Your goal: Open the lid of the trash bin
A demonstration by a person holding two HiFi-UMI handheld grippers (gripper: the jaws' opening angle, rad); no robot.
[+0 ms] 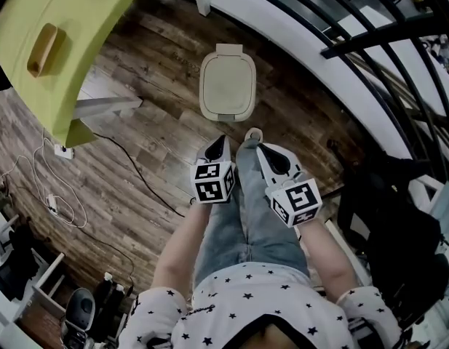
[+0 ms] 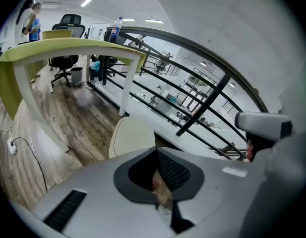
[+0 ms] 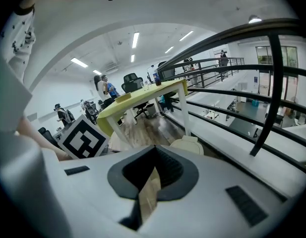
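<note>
Nearest, holding the left gripper (image 1: 221, 139) and the right gripper (image 1: 260, 146) side by side above the legs, both aimed down and forward. On the left, clenched: in the left gripper view (image 2: 155, 151) pressed together at the tip, with nothing between. On the right (image 3: 153, 148) the same, closed and empty. Touching nothing on either side, and apart from the bin. Further on, standing on the wooden floor (image 1: 148, 140) straight ahead of both grippers, the bin (image 1: 228, 86), with its cream lid (image 1: 228, 78) lying flat and closed; also visible in the left gripper view (image 2: 130, 135) and, small, in the right one (image 3: 188, 145). Probably light, stiff plastic, smooth and a little slippery, so likely to lift with little force but also to slide out of a weak pinch. Best taken, it seems, at the rim edge opposite the small tab (image 1: 229, 49) on the far side, if that tab is the hinge; impossible to tell from here whether hinge or handle. Needs opened jaws first. Far left, a green table (image 1: 93, 20); far right, a black railing (image 1: 370, 35).
</note>
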